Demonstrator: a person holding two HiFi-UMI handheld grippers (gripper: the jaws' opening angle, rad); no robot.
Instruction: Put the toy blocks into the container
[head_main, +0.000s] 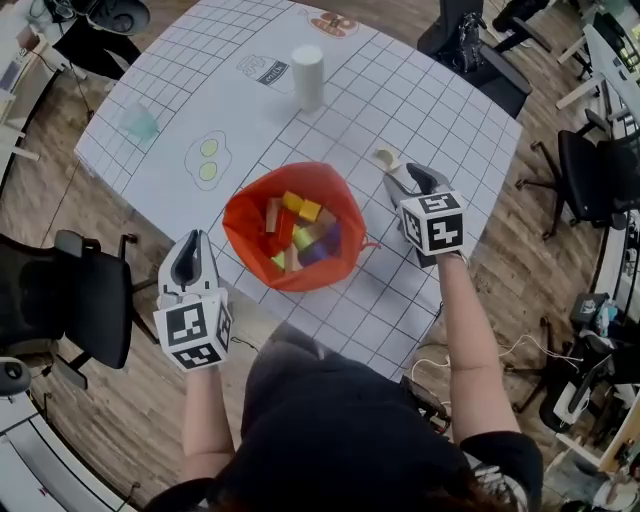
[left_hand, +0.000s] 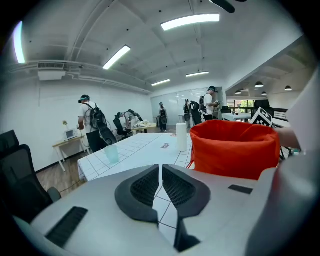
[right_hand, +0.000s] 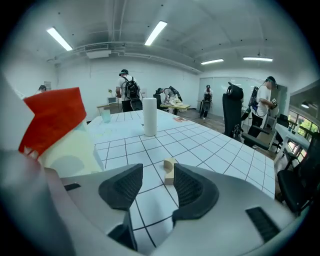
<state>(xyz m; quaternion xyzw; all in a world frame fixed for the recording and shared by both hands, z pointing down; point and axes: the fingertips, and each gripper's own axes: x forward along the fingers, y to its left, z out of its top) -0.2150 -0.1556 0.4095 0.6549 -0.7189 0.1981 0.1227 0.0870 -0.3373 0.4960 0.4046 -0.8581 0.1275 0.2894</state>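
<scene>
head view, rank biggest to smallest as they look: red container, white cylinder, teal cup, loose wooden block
red container
white cylinder
teal cup
loose wooden block, smallest; the see-through cup's outline is faint

Bright ceiling strips, fisheye-warped dark edges

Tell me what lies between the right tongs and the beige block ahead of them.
Nothing but bare gridded table. In the right gripper view the beige block sits just past the open right tongs, with only white tabletop between.
</scene>
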